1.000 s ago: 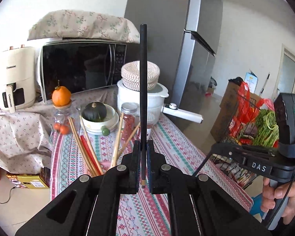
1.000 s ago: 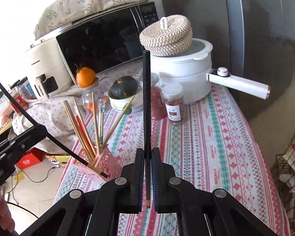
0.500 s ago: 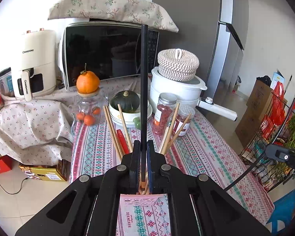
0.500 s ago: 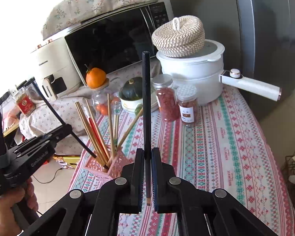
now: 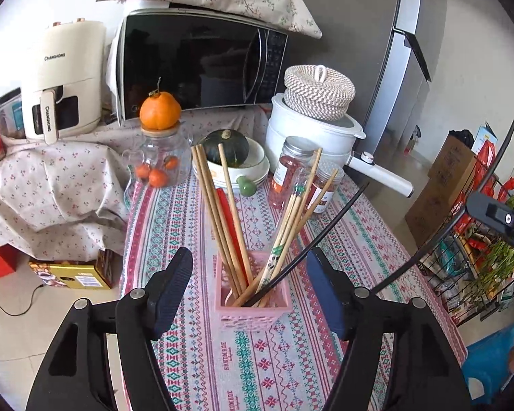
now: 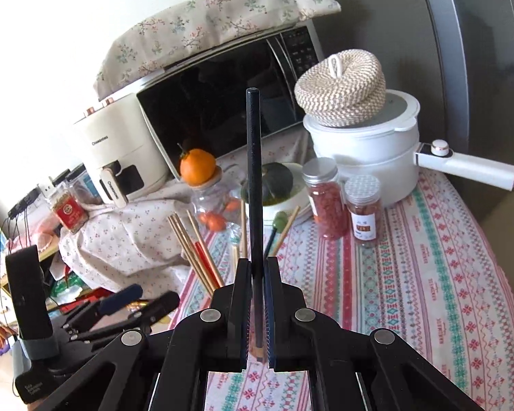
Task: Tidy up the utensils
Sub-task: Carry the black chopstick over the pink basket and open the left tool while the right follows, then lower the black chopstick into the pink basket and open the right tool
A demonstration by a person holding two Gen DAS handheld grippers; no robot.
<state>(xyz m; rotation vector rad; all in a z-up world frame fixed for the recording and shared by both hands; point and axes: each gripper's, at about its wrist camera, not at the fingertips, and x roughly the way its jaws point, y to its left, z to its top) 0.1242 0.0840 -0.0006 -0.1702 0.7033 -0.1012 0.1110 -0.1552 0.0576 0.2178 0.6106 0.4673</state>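
Chopsticks (image 5: pixel 222 219) stand in pink holder (image 5: pixel 253 299); left gripper (image 5: pixel 250 287) fingers spread around it, right gripper (image 6: pixel 257 308) fingers pinching black chopstick (image 6: pixel 253 185) toward 12 o'clock.

My matt black plastic left gripper (image 5: pixel 250 289) has ribbed blue pads. Below it, pale wooden chopsticks (image 5: pixel 222 212) and one smooth, glossy black chopstick (image 5: pixel 311 239) lean in a perforated pink plastic holder (image 5: pixel 253 311). It sits on a woven patterned cloth tablecloth (image 5: pixel 174 226). My right gripper (image 6: pixel 257 308) is the same matt black plastic.
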